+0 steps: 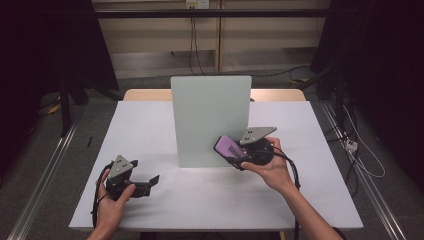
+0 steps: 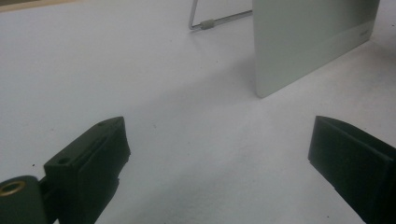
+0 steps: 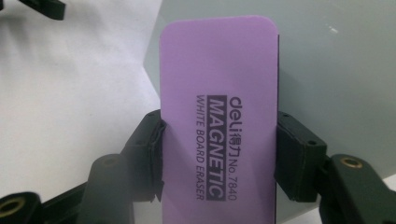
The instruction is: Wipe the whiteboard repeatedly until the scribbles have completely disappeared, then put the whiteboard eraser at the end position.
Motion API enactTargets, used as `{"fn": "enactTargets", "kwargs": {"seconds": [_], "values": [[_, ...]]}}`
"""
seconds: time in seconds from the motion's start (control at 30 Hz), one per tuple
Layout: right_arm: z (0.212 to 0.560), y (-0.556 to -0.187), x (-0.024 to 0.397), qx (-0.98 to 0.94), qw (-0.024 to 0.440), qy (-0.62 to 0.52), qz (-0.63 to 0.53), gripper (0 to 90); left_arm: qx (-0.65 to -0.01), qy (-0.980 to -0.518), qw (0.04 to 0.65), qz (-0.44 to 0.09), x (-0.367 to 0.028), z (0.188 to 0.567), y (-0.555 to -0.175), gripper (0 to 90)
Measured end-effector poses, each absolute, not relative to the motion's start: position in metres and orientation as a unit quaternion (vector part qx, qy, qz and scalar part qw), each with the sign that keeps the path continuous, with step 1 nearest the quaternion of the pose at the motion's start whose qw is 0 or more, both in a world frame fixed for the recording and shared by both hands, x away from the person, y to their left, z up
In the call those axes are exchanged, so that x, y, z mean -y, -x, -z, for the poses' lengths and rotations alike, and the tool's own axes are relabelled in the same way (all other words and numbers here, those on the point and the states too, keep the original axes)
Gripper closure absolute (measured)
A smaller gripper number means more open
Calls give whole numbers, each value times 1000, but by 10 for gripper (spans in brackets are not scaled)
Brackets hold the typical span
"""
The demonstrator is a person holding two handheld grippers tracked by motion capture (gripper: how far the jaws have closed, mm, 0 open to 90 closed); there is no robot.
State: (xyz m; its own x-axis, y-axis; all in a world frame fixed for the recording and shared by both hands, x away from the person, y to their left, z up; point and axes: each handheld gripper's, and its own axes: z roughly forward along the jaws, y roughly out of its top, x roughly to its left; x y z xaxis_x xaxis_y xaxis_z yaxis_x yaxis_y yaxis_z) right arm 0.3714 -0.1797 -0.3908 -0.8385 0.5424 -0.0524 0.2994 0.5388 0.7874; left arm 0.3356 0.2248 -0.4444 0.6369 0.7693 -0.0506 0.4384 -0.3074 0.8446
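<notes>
right gripper view | eraser (image 3: pixel 219 121) clamped, tip against whiteboard (image 3: pixel 336 70) edge

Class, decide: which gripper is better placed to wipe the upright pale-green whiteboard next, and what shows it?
Right. The right gripper is shut on the purple rectangular whiteboard eraser, right at the upright pale-green whiteboard. The left gripper rests open and empty on the white table, farther off.

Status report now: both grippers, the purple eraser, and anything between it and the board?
Left gripper open, low over the table. Right gripper shut on the purple eraser, held at the upright whiteboard. Nothing in the way.
</notes>
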Motion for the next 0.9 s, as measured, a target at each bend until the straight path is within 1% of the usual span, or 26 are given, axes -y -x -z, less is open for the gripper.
{"fn": "enactTargets", "kwargs": {"seconds": [0.57, 0.9], "values": [[398, -368, 173, -883, 75, -234, -400, 419, -384, -787, 445, -184, -226, 445, -337, 49], [402, -363, 163, -899, 57, -211, -381, 419, -383, -788, 444, -189, -227, 443, -335, 50]]}}
